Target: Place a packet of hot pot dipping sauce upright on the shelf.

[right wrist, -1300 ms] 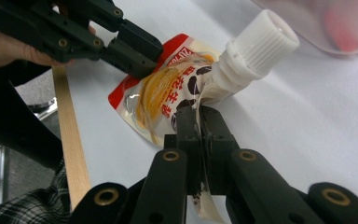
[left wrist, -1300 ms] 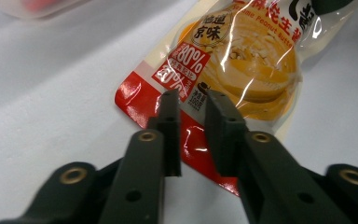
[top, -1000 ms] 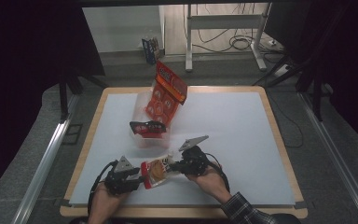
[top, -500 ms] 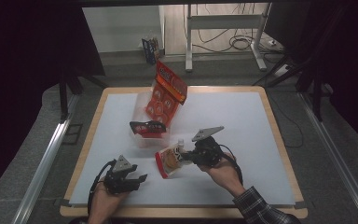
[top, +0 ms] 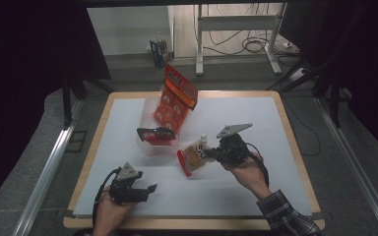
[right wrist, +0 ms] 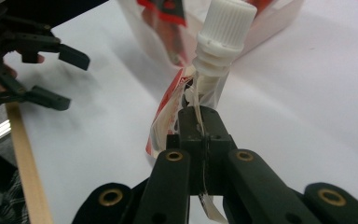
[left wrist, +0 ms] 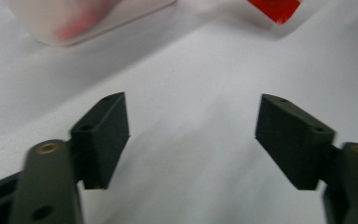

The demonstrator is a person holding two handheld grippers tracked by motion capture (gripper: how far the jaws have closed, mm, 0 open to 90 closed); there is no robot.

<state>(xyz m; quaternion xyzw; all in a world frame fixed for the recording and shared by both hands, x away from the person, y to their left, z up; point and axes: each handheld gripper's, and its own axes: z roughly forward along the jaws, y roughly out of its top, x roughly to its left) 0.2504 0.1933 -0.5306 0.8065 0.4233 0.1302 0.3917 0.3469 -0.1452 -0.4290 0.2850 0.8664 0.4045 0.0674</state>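
Right gripper [right wrist: 200, 135]: jaws clamped on the top seam of a spouted pouch [top: 193, 158], held off the table [top: 256, 118] near centre. Left gripper [top: 145, 189]: jaws just opened wide, nothing between them. Handover judged done; next, the pouch is to be carried toward 11 o'clock. Clear tub [top: 150, 142] there: snack packets [top: 174, 101] are stood in it.

Your pouch [top: 192, 158]: red-and-white, white screw cap [right wrist: 223, 35], tilted, lifted off table [top: 256, 196], pinched near its spout.
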